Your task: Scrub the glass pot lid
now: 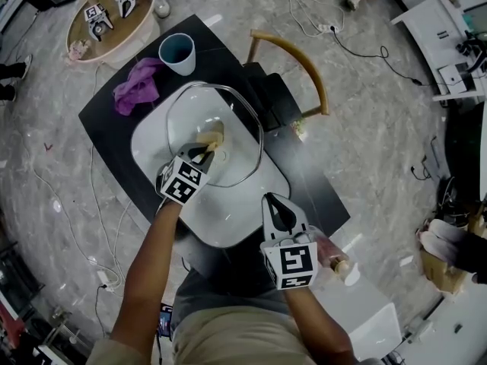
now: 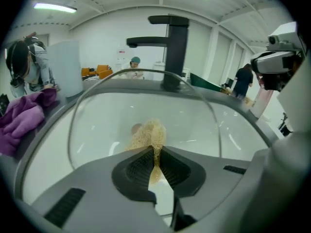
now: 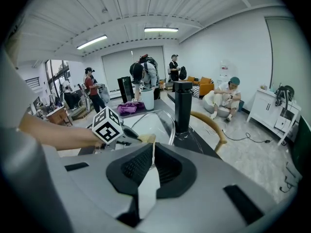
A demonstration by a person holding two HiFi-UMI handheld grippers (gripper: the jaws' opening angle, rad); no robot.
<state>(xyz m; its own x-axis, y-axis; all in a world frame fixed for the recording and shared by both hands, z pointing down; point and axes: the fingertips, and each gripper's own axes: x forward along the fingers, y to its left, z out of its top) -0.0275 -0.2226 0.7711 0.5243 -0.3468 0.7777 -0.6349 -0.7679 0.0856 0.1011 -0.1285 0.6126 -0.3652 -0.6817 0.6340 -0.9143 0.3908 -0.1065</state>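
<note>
Left gripper [image 2: 155, 155] clamped on scrub pad [image 2: 146, 134], pad against the lid face.
Glass pot lid [image 1: 237, 144] leans in the white sink [image 1: 228, 220] dead ahead of the left jaws, long axis across them. Right gripper [image 1: 278, 213] is closed and empty at the sink's near edge, farther off.

Lid [image 1: 237, 128] in sink [image 1: 228, 220]; cloth [image 1: 137, 84], cup [image 1: 177, 53] behind; chair [image 1: 298, 49] right.
</note>
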